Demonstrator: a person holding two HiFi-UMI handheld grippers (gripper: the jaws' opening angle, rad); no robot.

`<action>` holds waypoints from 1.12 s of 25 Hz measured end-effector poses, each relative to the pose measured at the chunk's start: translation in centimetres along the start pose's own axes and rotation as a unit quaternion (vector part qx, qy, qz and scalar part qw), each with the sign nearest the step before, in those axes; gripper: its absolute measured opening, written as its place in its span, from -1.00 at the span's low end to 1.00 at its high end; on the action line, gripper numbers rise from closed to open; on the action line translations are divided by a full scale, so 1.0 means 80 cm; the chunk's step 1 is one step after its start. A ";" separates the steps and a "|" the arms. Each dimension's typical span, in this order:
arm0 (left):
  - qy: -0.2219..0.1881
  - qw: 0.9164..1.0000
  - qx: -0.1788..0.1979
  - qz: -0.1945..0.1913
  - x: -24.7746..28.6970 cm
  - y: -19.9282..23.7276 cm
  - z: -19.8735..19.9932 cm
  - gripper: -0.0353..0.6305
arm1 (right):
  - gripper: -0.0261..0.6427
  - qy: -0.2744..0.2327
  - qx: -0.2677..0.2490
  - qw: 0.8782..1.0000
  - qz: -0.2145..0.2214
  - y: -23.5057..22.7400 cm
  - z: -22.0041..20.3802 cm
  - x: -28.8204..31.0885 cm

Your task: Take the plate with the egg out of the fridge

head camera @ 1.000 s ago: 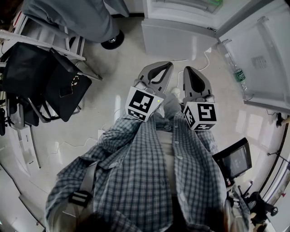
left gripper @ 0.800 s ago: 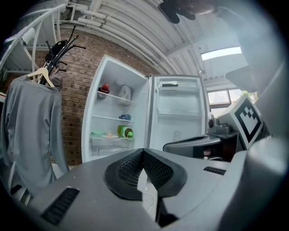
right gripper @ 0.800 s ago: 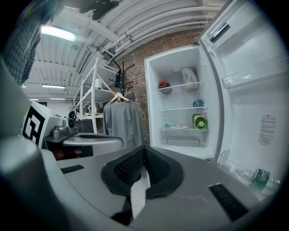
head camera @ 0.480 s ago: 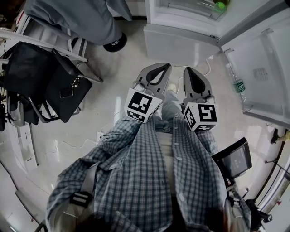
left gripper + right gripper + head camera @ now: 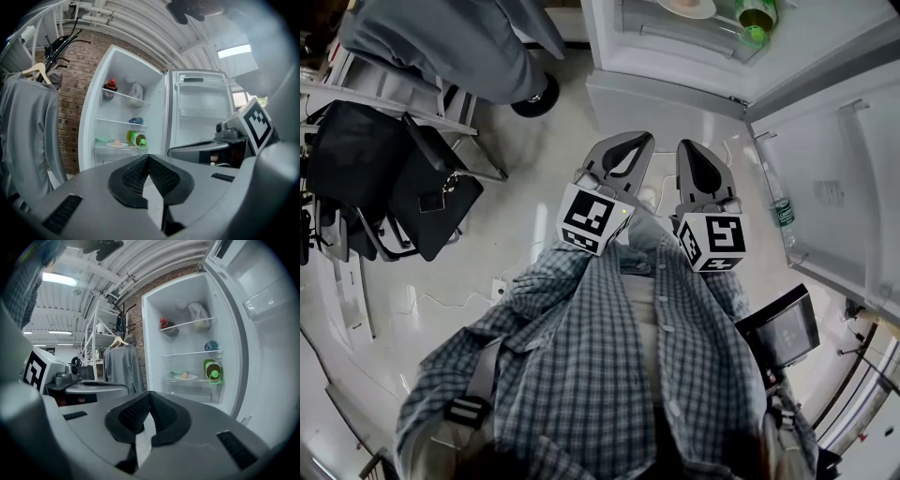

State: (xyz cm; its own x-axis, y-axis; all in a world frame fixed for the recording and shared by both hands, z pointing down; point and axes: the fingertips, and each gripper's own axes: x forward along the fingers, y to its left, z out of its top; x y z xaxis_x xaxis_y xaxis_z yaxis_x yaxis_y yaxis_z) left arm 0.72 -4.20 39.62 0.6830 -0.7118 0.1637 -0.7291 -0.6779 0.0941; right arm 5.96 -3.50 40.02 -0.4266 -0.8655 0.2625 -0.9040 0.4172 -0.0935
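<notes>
Because the tall white fridge (image 5: pixel 666 89) stands open at 12 o'clock in the head view, with its white door (image 5: pixel 834 178) swung away to 2 o'clock, the way to the shelves is free. The small pale round plate (image 5: pixel 186 377) with the light brown egg (image 5: pixel 185 375) on it sits on the lowest clear shelf (image 5: pixel 169 379), well apart from both claws. A green plastic bottle (image 5: pixel 212 370) lies on its side just beside the plate, at its 3 o'clock, with the cap towards the front.

The grey left claw (image 5: pixel 639 138) and the grey right claw (image 5: pixel 692 145) are held side by side near the person's checked shirt (image 5: pixel 609 347), both pointing at the fridge. In each gripper view the two black ribbed pads meet at their tips and nothing is between them, so both claws are closed and empty. I think they are held low and together only because the person is at the approach step and the reach has not begun.

In my judgement the task is at its start. The next move asks for a claw to open wide and come in level under or over the plate rim. The green bottle is close, so an approach from the 9 o'clock side of the plate seems safer, and the plate must be kept flat or the egg may roll.
</notes>
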 end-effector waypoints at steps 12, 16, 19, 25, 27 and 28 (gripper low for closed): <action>-0.008 1.000 0.006 0.018 0.114 0.020 0.035 -0.88 | -0.91 -0.006 -0.033 0.999 0.027 -0.092 0.041 0.066; -0.010 1.000 0.005 0.021 0.140 0.024 0.043 -0.87 | -0.91 -0.005 -0.050 0.998 0.037 -0.109 0.048 0.081; -0.009 1.000 0.005 0.022 0.155 0.025 0.047 -0.87 | -0.91 -0.007 -0.056 0.998 0.036 -0.120 0.053 0.087; 0.000 1.000 -0.006 0.015 0.174 0.032 0.045 -0.87 | -0.91 0.002 -0.060 0.998 0.023 -0.131 0.053 0.095; 0.003 1.000 -0.011 0.012 0.181 0.035 0.044 -0.87 | -0.91 0.010 -0.060 0.998 0.019 -0.133 0.053 0.099; 0.006 1.000 -0.014 0.010 0.185 0.038 0.043 -0.87 | -0.91 0.015 -0.062 0.998 0.016 -0.136 0.052 0.102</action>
State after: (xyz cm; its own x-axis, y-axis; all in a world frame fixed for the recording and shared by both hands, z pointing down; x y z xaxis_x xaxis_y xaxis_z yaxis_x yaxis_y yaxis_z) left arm 8.77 -17.38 38.92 0.6683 -0.7226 0.1766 -0.7432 -0.6586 0.1175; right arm 12.22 -16.27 39.21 -0.4517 -0.8436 0.2903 -0.8789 0.4766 0.0175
